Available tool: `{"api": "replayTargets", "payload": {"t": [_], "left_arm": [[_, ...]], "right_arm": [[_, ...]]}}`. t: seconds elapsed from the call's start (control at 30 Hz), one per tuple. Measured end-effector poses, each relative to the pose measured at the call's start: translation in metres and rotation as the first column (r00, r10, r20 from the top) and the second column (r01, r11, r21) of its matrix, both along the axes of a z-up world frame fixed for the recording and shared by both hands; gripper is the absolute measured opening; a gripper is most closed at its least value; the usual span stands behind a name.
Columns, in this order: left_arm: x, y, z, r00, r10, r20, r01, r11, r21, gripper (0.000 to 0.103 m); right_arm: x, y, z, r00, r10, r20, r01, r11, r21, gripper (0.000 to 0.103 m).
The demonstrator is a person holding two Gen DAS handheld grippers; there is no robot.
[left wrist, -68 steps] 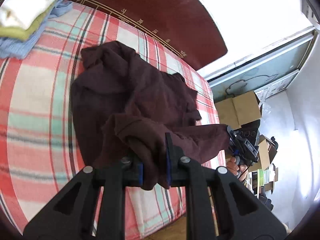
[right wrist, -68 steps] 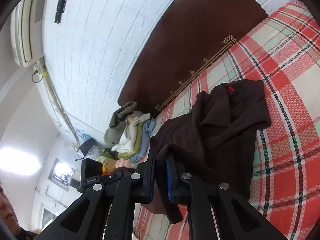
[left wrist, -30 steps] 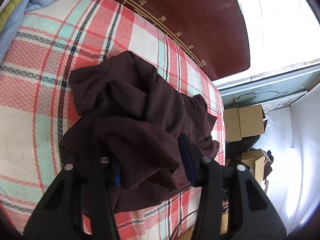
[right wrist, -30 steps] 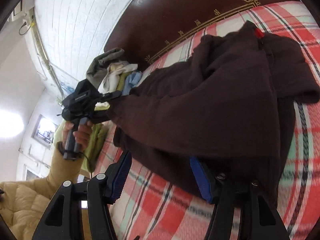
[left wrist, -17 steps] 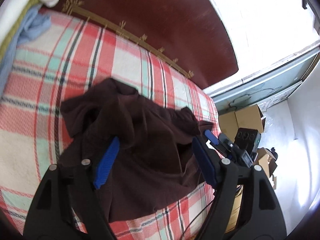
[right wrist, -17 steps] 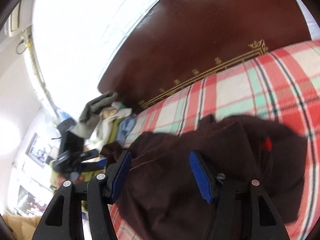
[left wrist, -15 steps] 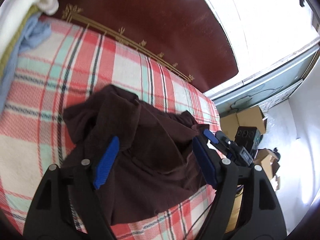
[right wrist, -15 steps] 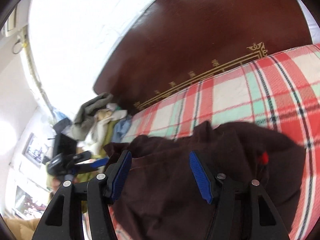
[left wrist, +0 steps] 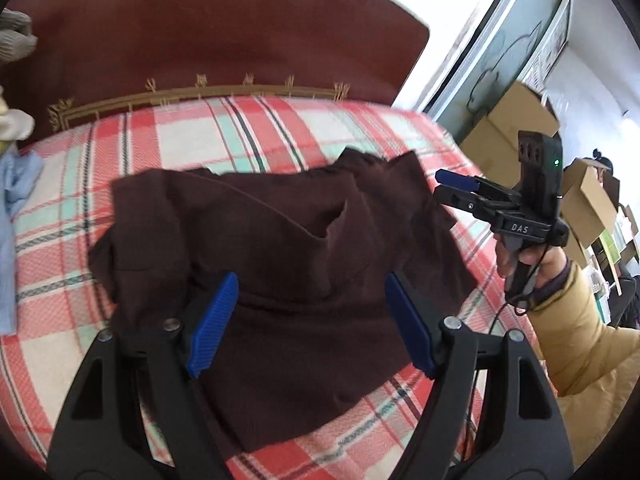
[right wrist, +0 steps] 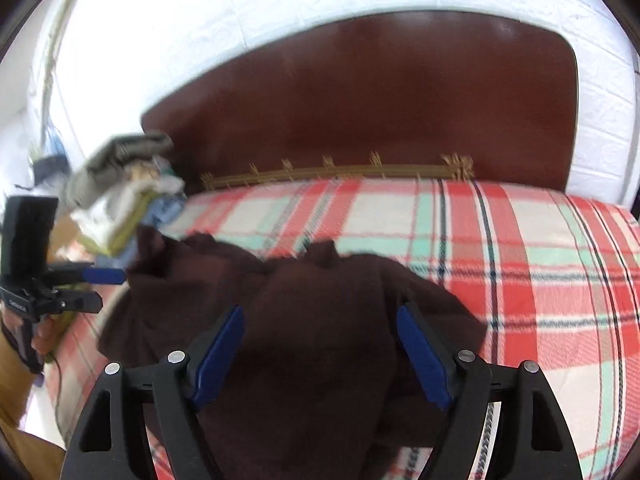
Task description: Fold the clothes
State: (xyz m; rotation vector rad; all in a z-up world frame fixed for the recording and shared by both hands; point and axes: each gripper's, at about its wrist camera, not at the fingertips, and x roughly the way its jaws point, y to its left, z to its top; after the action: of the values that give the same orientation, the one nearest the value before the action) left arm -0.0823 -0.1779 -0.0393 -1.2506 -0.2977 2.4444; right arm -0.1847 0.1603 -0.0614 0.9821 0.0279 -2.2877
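A dark maroon garment [left wrist: 280, 248] lies loosely folded and rumpled on the red plaid bed cover [left wrist: 256, 132]; it also shows in the right wrist view [right wrist: 320, 320]. My left gripper [left wrist: 312, 320] is open and empty, above the garment's near part. My right gripper [right wrist: 320, 356] is open and empty, above the garment's right part. The right gripper also shows in the left wrist view [left wrist: 456, 188], beside the garment's right edge. The left gripper shows in the right wrist view [right wrist: 96, 286], at the garment's left edge.
A dark brown headboard [left wrist: 224, 40] with gold trim stands behind the bed. A stack of folded clothes [right wrist: 124, 196] sits at the bed's left end. Cardboard boxes [left wrist: 508, 136] stand on the floor to the right of the bed.
Both grippers were shut on the garment and have let it go. The garment has dropped onto the bed. Both grippers have drawn back and now stand open over it.
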Motion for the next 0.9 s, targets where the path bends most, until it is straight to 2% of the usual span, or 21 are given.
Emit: {"api": "replayTargets", "payload": {"t": [0.1, 0.17, 0.2, 0.23, 0.4, 0.6, 0.67, 0.73, 0.77, 0.83, 0.9], "left_arm": [[-0.017, 0.000, -0.010, 0.999, 0.039, 0.020, -0.038, 0.998, -0.049, 0.077], [-0.026, -0.004, -0.016, 0.997, 0.065, 0.038, -0.063, 0.996, -0.057, 0.077], [-0.029, -0.009, -0.017, 0.996, 0.083, 0.043, -0.081, 0.995, -0.062, 0.077], [-0.033, -0.014, -0.018, 0.994, 0.101, 0.048, -0.098, 0.993, -0.067, 0.077], [-0.036, -0.024, -0.021, 0.989, 0.137, 0.051, -0.133, 0.988, -0.074, 0.077], [-0.036, -0.024, -0.034, 0.983, 0.176, 0.061, -0.168, 0.980, -0.110, 0.077], [-0.032, -0.026, -0.033, 0.980, 0.190, 0.058, -0.183, 0.977, -0.109, 0.077], [-0.022, -0.026, -0.027, 0.980, 0.196, 0.023, -0.192, 0.975, -0.116, 0.077], [-0.015, -0.024, -0.023, 0.981, 0.193, -0.006, -0.193, 0.974, -0.122, 0.077], [0.007, -0.006, -0.010, 0.989, 0.119, -0.091, -0.132, 0.980, -0.152, 0.077], [0.032, 0.018, 0.004, 0.984, 0.014, -0.178, -0.050, 0.978, -0.201, 0.077]], "right_arm": [[-0.014, -0.002, -0.017, 0.998, 0.007, 0.058, -0.007, 1.000, -0.008, 0.078], [-0.022, -0.003, -0.026, 0.995, 0.017, 0.095, -0.015, 1.000, -0.020, 0.049], [-0.024, -0.002, -0.029, 0.994, 0.020, 0.106, -0.017, 0.999, -0.028, 0.017], [-0.025, 0.001, -0.028, 0.994, 0.017, 0.108, -0.013, 0.999, -0.036, 0.008], [-0.028, 0.034, -0.020, 0.994, -0.052, 0.099, 0.063, 0.992, -0.112, 0.008], [-0.042, 0.040, -0.050, 0.963, -0.111, 0.244, 0.136, 0.987, -0.088, 0.012], [-0.039, 0.043, -0.048, 0.961, -0.116, 0.251, 0.149, 0.982, -0.117, 0.021], [-0.034, 0.053, -0.042, 0.958, -0.132, 0.255, 0.178, 0.970, -0.166, 0.046], [-0.030, 0.060, -0.038, 0.956, -0.138, 0.259, 0.192, 0.961, -0.198, 0.049], [-0.021, 0.075, -0.032, 0.954, -0.132, 0.271, 0.204, 0.944, -0.259, 0.058], [-0.012, 0.088, -0.030, 0.948, -0.126, 0.293, 0.216, 0.929, -0.299, 0.068]]}}
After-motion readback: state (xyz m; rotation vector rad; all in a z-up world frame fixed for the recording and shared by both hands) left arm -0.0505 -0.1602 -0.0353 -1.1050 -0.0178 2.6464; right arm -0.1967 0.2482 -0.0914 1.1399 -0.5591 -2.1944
